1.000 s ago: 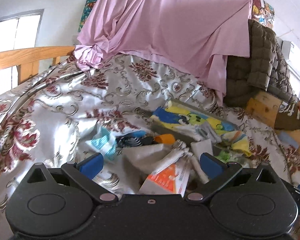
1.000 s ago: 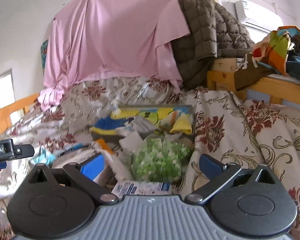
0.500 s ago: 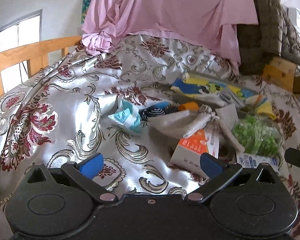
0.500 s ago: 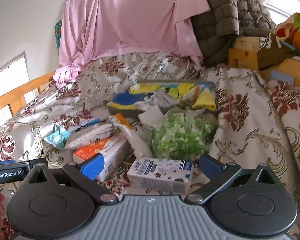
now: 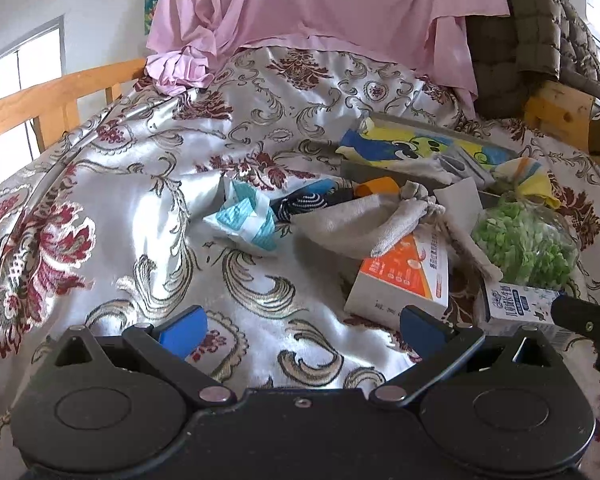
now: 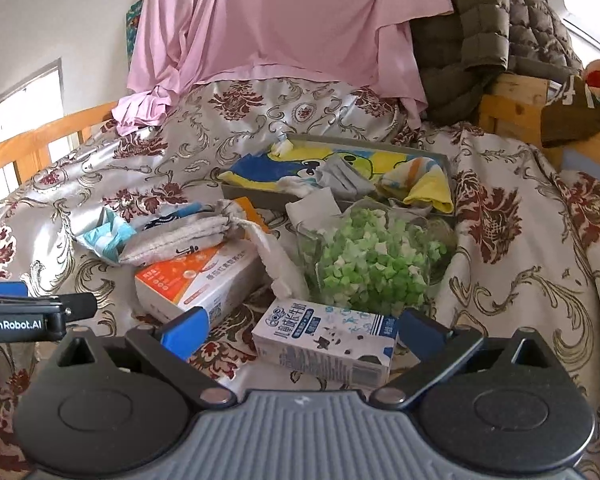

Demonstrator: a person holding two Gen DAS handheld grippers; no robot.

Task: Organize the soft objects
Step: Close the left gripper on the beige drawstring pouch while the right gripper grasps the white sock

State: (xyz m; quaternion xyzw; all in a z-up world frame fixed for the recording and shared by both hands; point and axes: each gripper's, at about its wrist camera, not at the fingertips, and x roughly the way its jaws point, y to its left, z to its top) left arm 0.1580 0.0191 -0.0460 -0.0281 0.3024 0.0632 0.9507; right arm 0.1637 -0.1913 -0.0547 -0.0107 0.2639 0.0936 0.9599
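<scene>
A heap lies on the floral bedspread: a light blue tissue pack [image 5: 246,220], a beige drawstring bag [image 5: 356,224] [image 6: 180,238], a clear bag of green paper stars [image 6: 368,264] and an orange-and-white box [image 6: 196,280]. Behind them a grey tray [image 6: 252,194] holds a yellow-blue cartoon cloth [image 6: 300,164], a grey sock [image 6: 340,178] and a yellow cloth [image 6: 424,184]. My left gripper [image 5: 304,330] is open over bare bedspread, short of the heap. My right gripper [image 6: 304,330] is open, with a small milk carton [image 6: 328,340] lying between its fingers, not clamped.
A pink sheet [image 6: 292,28] and a brown quilted jacket [image 6: 484,28] hang at the back. A wooden bed rail [image 5: 60,92] runs along the left, and wooden furniture [image 6: 516,104] stands at the right. The left gripper's tip [image 6: 40,316] shows at the right view's left edge.
Both grippers drew back toward the near side of the bed and tilted down. The heap now lies farther ahead, and the milk carton has come between the right fingers.
</scene>
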